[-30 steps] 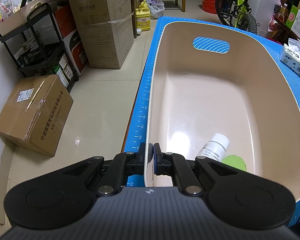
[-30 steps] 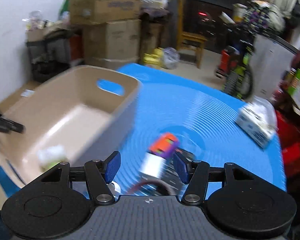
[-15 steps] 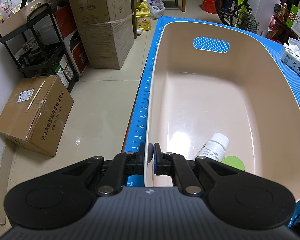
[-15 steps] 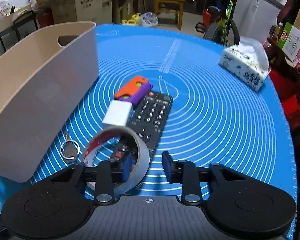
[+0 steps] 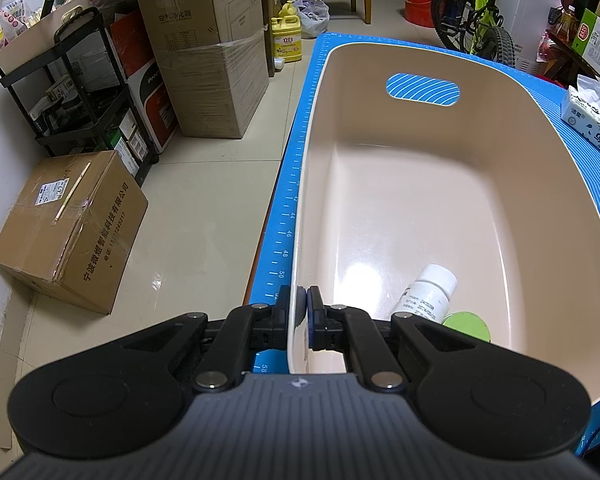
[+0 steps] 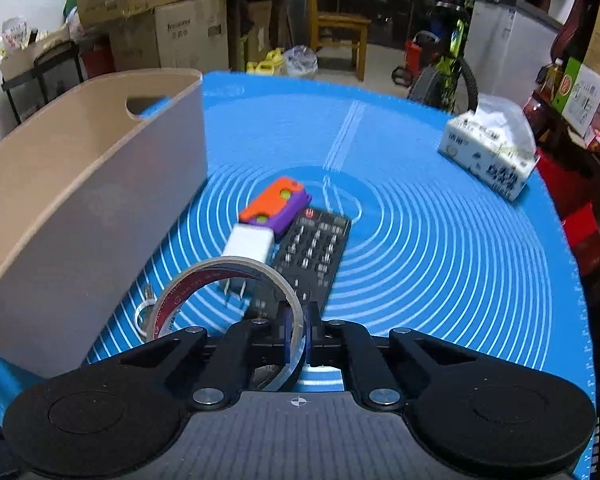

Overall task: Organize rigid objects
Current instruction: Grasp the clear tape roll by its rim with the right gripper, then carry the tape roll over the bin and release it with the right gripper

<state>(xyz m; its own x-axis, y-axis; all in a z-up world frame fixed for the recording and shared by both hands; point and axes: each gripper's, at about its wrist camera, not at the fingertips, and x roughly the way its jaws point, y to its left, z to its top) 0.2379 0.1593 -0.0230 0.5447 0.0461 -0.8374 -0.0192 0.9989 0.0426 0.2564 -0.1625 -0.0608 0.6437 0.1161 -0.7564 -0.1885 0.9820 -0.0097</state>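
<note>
My left gripper [image 5: 302, 300] is shut on the near left rim of the beige bin [image 5: 480, 184]. Inside the bin lie a white bottle [image 5: 428, 292] and a green lid [image 5: 466, 325]. My right gripper [image 6: 297, 320] is shut on the wall of a tape roll [image 6: 204, 284], held slightly above the blue mat [image 6: 440, 248]. Beyond it lie a white charger plug [image 6: 250, 245], an orange and purple toy [image 6: 276, 206], a black remote [image 6: 312, 248] and a key ring [image 6: 144, 312]. The bin [image 6: 80, 184] stands to the left.
A tissue pack [image 6: 488, 156] sits at the mat's far right, also in the left wrist view [image 5: 590, 120]. Cardboard boxes [image 5: 72, 224], a black rack [image 5: 80, 92], a chair and a bicycle [image 5: 476, 12] stand on the floor beyond the table.
My right gripper moved down to the tape roll, closed on its wall and lifted it a little. The left gripper stayed clamped on the bin rim.
</note>
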